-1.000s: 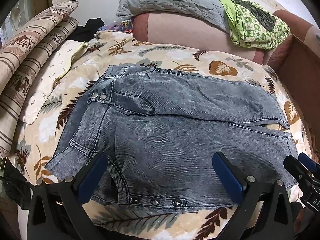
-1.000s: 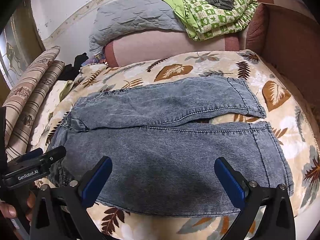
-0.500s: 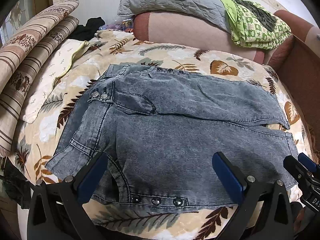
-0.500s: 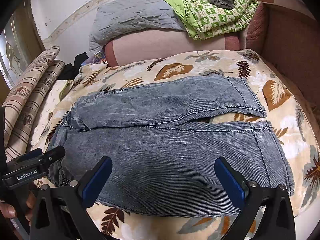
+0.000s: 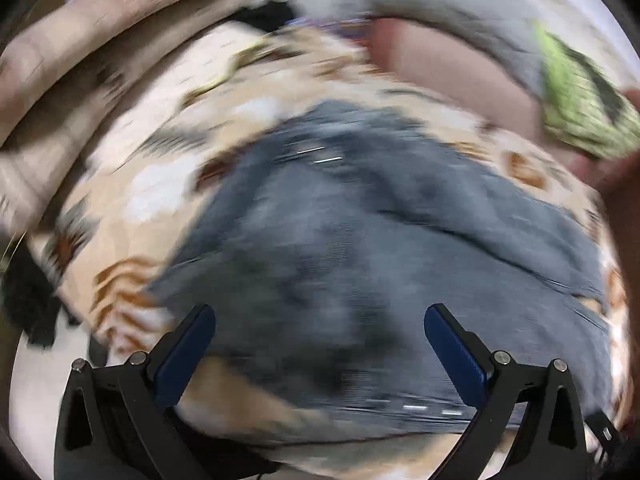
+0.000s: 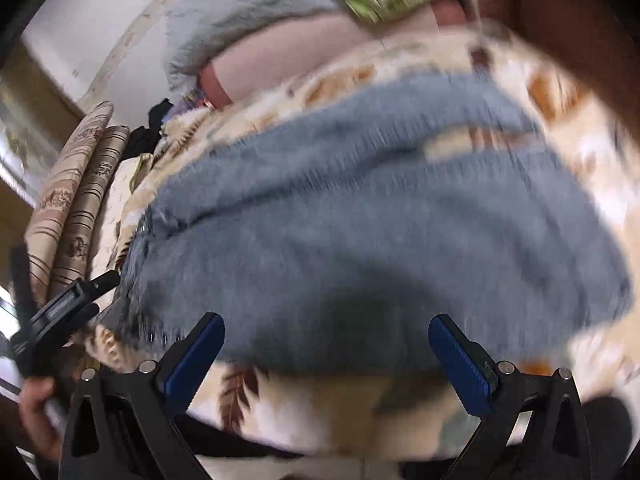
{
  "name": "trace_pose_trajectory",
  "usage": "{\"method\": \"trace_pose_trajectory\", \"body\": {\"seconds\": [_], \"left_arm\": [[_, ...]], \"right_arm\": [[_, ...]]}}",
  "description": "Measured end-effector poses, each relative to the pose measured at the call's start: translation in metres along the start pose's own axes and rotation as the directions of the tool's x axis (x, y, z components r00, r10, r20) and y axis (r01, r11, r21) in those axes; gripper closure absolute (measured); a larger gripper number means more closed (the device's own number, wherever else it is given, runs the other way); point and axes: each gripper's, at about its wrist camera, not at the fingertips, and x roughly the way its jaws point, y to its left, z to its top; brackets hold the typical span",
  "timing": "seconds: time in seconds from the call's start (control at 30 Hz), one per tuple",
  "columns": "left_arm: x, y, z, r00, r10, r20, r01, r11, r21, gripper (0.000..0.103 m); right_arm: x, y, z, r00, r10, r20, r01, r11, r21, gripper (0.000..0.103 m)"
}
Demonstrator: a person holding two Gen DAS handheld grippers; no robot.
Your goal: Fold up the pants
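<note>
Both views are smeared by motion blur. Grey-blue denim pants [image 5: 360, 248] [image 6: 360, 232] lie spread flat on a leaf-print blanket [image 5: 160, 184] [image 6: 304, 412], waist to the left, legs to the right. My left gripper [image 5: 320, 336] is open, hovering over the near edge of the pants at the waist side with nothing between its blue pads. My right gripper [image 6: 326, 344] is open too, above the near leg's lower edge, holding nothing. The left gripper's body [image 6: 60, 320] shows at the left edge of the right wrist view, held by a hand [image 6: 36, 412].
Striped rolled cushions [image 5: 80, 72] [image 6: 76, 216] lie along the left. At the back are a grey quilt [image 6: 248, 28] on a pink bolster [image 5: 452, 68] and a green patterned cloth [image 5: 580, 116]. A brown sofa arm [image 6: 580, 40] stands at the right.
Both grippers have swung sharply, blurring the views; the left view has turned left and the right view has tilted down and rolled. The pants lie as before, and both grippers stay open.
</note>
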Motion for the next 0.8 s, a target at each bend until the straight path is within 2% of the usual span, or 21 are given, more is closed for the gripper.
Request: {"method": "trace_pose_trajectory", "body": {"seconds": [0.1, 0.17, 0.27, 0.33, 0.37, 0.43, 0.5, 0.53, 0.57, 0.6, 0.63, 0.67, 0.73, 0.8], "left_arm": [[0.019, 0.034, -0.002, 0.994, 0.095, -0.057, -0.098, 0.995, -0.036, 0.0], [0.028, 0.047, -0.003, 0.989, 0.118, -0.086, -0.122, 0.991, -0.049, 0.0], [0.037, 0.058, -0.005, 0.99, 0.083, -0.111, -0.091, 0.993, -0.076, 0.0], [0.04, 0.062, -0.005, 0.991, 0.063, -0.117, -0.074, 0.992, -0.097, 0.0], [0.042, 0.063, -0.005, 0.992, 0.056, -0.117, -0.068, 0.992, -0.105, 0.0], [0.045, 0.062, -0.004, 0.991, 0.046, -0.129, -0.061, 0.992, -0.113, 0.0], [0.046, 0.065, -0.004, 0.992, 0.035, -0.123, -0.05, 0.991, -0.123, 0.003], [0.048, 0.067, -0.003, 0.992, 0.027, -0.123, -0.042, 0.991, -0.123, 0.016], [0.05, 0.067, -0.003, 0.991, 0.006, -0.134, -0.023, 0.993, -0.119, 0.023], [0.047, 0.063, -0.005, 0.99, 0.007, -0.138, -0.022, 0.994, -0.111, 0.032], [0.044, 0.06, -0.005, 0.992, 0.005, -0.13, -0.018, 0.995, -0.097, 0.05], [0.042, 0.055, -0.004, 0.992, 0.0, -0.13, -0.01, 0.997, -0.074, 0.055], [0.039, 0.052, -0.003, 0.991, 0.007, -0.131, -0.016, 0.998, -0.064, 0.07], [0.033, 0.052, -0.004, 0.992, 0.014, -0.124, -0.022, 0.998, -0.067, 0.077]], "right_arm": [[-0.017, -0.035, -0.007, 1.0, 0.009, 0.016, -0.01, 0.995, 0.101, 0.0], [-0.04, -0.068, -0.004, 0.997, -0.028, 0.068, 0.014, 0.979, 0.203, 0.0], [-0.068, -0.107, 0.003, 0.984, -0.131, 0.123, 0.089, 0.95, 0.299, 0.0], [-0.078, -0.134, 0.01, 0.967, -0.226, 0.121, 0.174, 0.926, 0.336, 0.0], [-0.077, -0.141, 0.013, 0.964, -0.247, 0.102, 0.2, 0.919, 0.341, 0.0], [-0.067, -0.157, 0.018, 0.967, -0.252, 0.045, 0.222, 0.912, 0.344, 0.0], [-0.057, -0.158, 0.019, 0.973, -0.23, 0.021, 0.212, 0.926, 0.313, 0.001], [-0.053, -0.155, 0.02, 0.973, -0.229, 0.018, 0.215, 0.934, 0.285, 0.006], [-0.049, -0.15, 0.021, 0.972, -0.236, 0.008, 0.227, 0.94, 0.257, 0.025], [-0.044, -0.145, 0.022, 0.96, -0.28, -0.008, 0.276, 0.937, 0.213, 0.036], [-0.041, -0.141, 0.024, 0.95, -0.311, -0.006, 0.308, 0.936, 0.173, 0.047], [-0.039, -0.135, 0.025, 0.946, -0.323, -0.008, 0.322, 0.938, 0.13, 0.064], [-0.046, -0.127, 0.029, 0.945, -0.328, 0.004, 0.327, 0.942, 0.08, 0.073], [-0.055, -0.119, 0.033, 0.928, -0.371, 0.039, 0.37, 0.929, 0.03, 0.075]]}}
